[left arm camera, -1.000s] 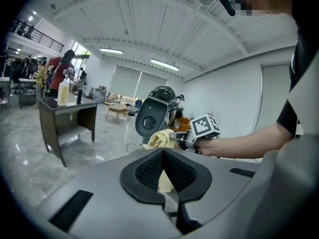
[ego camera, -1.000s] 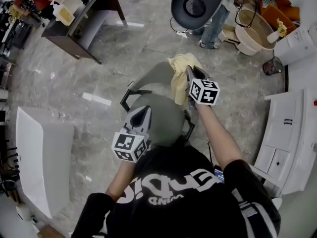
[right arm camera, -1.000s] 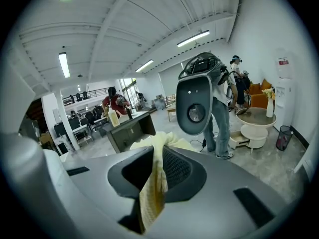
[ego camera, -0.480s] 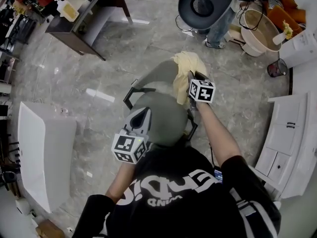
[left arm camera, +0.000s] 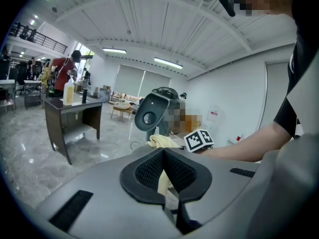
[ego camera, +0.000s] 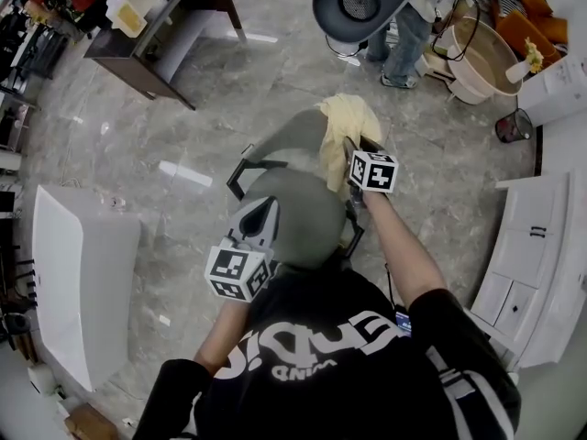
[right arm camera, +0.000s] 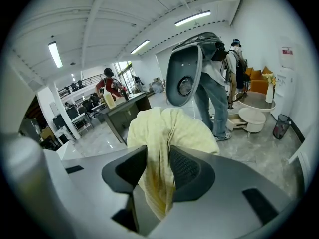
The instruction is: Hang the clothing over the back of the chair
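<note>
A pale yellow garment [ego camera: 344, 122] lies draped over the top of the grey chair's back [ego camera: 289, 136]. My right gripper [ego camera: 354, 147] is at the garment's near side. Its jaws have just been opening and now stand apart, with a fold of the garment [right arm camera: 169, 128] hanging between the pads [right arm camera: 187, 171]. My left gripper [ego camera: 266, 209] hovers over the chair's seat [ego camera: 307, 232], shut and empty. In the left gripper view the left gripper [left arm camera: 163, 153] points at the garment [left arm camera: 160, 141].
A dark desk [ego camera: 170, 21] stands at the far left, a white cabinet [ego camera: 83, 282] at the left and white cabinets [ego camera: 532, 264] at the right. Beyond the chair are another chair [ego camera: 362, 3], a standing person [ego camera: 404, 39], a round tub [ego camera: 477, 53] and a wire bin [ego camera: 509, 122].
My right gripper has come down with the garment onto the chair's back, and its jaws have spread apart. The left gripper has stayed where it was.
</note>
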The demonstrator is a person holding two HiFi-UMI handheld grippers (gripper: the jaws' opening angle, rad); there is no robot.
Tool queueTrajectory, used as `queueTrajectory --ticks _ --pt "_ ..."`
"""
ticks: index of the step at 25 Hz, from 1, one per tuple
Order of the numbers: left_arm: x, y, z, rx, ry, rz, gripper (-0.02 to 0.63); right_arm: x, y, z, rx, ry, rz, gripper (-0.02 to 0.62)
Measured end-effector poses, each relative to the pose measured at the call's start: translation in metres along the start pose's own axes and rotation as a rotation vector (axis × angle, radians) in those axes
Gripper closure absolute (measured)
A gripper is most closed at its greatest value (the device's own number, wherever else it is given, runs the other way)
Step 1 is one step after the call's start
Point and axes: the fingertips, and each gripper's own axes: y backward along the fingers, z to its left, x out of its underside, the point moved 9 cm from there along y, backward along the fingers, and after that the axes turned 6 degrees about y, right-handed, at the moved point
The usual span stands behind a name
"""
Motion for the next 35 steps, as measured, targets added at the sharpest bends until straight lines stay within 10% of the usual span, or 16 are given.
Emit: queueTrajectory --ticks 23,29,35 --pt "0.003 0.001 -0.024 0.055 -0.023 -0.028 0.591 0.021 0.094 0.007 -0.073 -0.042 -0.103 0.403" --pt "0.006 0.003 -0.034 0.082 -0.025 -0.052 0.591 0.008 0.162 0.020 -0.081 0.003 -0.276 0.564" --pt "0.006 0.004 -0.048 0.119 -0.029 -0.072 0.591 0.012 0.229 0.031 -0.087 0.012 -0.371 0.581"
